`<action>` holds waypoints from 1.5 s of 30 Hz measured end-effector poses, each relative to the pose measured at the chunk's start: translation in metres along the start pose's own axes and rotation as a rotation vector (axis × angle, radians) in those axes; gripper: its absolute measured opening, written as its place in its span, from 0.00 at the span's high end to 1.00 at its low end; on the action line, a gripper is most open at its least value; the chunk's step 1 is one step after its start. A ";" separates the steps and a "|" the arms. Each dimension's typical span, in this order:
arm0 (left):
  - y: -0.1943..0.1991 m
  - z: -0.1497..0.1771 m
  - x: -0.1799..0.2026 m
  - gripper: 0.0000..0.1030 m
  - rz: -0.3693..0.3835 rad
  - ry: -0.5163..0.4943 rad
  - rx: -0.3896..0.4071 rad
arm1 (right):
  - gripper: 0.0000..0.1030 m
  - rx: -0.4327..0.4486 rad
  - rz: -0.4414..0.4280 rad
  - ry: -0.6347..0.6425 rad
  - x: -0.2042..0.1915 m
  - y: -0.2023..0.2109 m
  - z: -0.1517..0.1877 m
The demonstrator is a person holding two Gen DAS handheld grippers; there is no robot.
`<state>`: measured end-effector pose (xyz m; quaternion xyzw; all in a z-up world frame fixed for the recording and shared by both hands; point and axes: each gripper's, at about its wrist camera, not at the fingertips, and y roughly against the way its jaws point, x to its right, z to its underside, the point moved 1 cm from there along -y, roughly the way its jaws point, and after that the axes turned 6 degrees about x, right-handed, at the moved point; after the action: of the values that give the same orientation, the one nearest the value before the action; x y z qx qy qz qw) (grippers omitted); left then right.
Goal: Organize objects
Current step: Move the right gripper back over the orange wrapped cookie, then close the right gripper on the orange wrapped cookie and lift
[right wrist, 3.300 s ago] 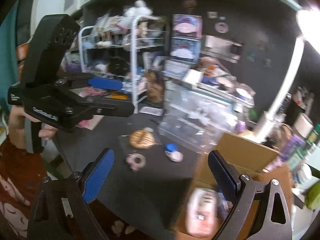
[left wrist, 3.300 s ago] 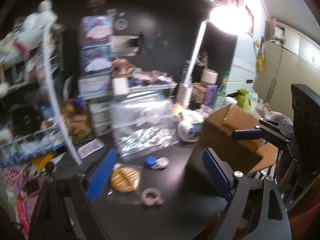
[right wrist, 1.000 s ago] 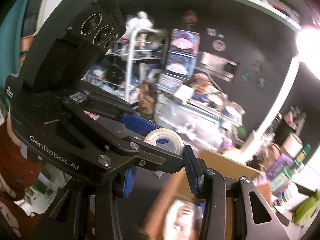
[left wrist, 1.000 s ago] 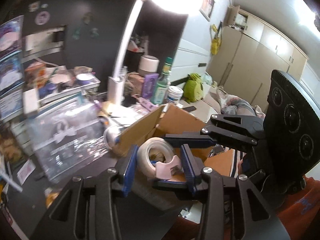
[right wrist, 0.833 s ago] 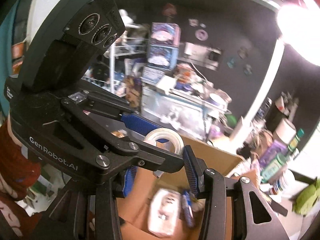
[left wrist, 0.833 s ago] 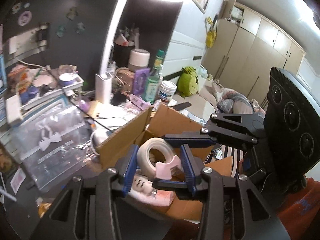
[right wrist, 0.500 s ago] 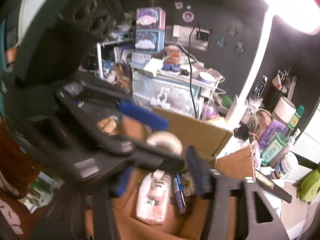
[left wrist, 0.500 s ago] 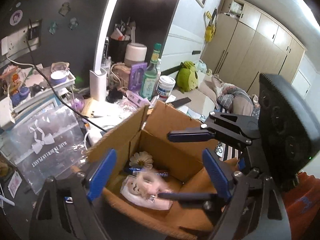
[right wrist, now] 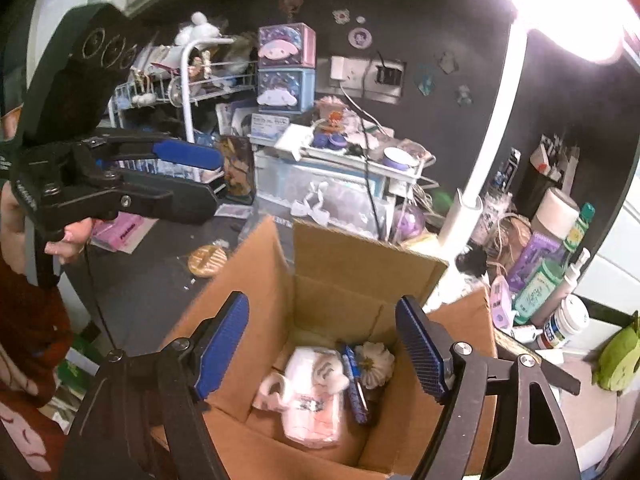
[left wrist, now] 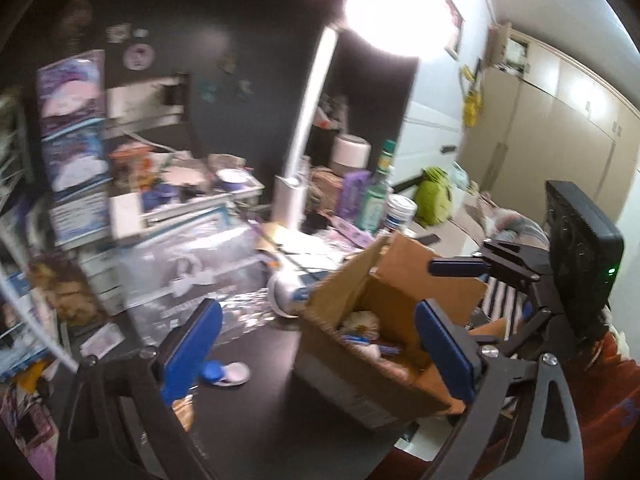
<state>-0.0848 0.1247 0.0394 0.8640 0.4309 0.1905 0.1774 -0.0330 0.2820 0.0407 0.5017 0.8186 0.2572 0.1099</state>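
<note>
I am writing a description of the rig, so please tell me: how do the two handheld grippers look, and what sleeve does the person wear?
Both are matte black angular frames with silver screws. The left gripper and right gripper carry flat blue ribbed pads. A black boxy camera housing with round lenses sits on top; a green light glows there. White lettering marks one frame. The sleeve is rust-orange.

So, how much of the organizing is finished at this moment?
Done: the cardboard box holds a pink pack, a pen and a flower. In hand: nothing; the left tool and the right tool have just been opening, with nothing between the jaws. Left: the round snack and the small blue-and-white item lie on the dark table.
</note>
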 end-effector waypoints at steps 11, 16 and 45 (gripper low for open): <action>0.066 0.056 -0.077 0.07 -0.204 0.067 0.048 | 0.29 0.015 -0.260 0.049 -0.114 -0.031 -0.025; 0.087 0.092 -0.111 0.07 -0.235 0.116 0.041 | 0.22 -0.060 -0.349 -0.009 -0.157 -0.075 -0.012; 0.101 0.163 -0.206 0.07 -0.283 0.284 -0.002 | 0.16 -0.280 -0.122 -0.115 -0.194 -0.294 0.013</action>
<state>-0.0522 -0.1231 -0.0902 0.7591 0.5687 0.2839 0.1405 -0.1603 0.0083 -0.1417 0.4446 0.7962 0.3324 0.2406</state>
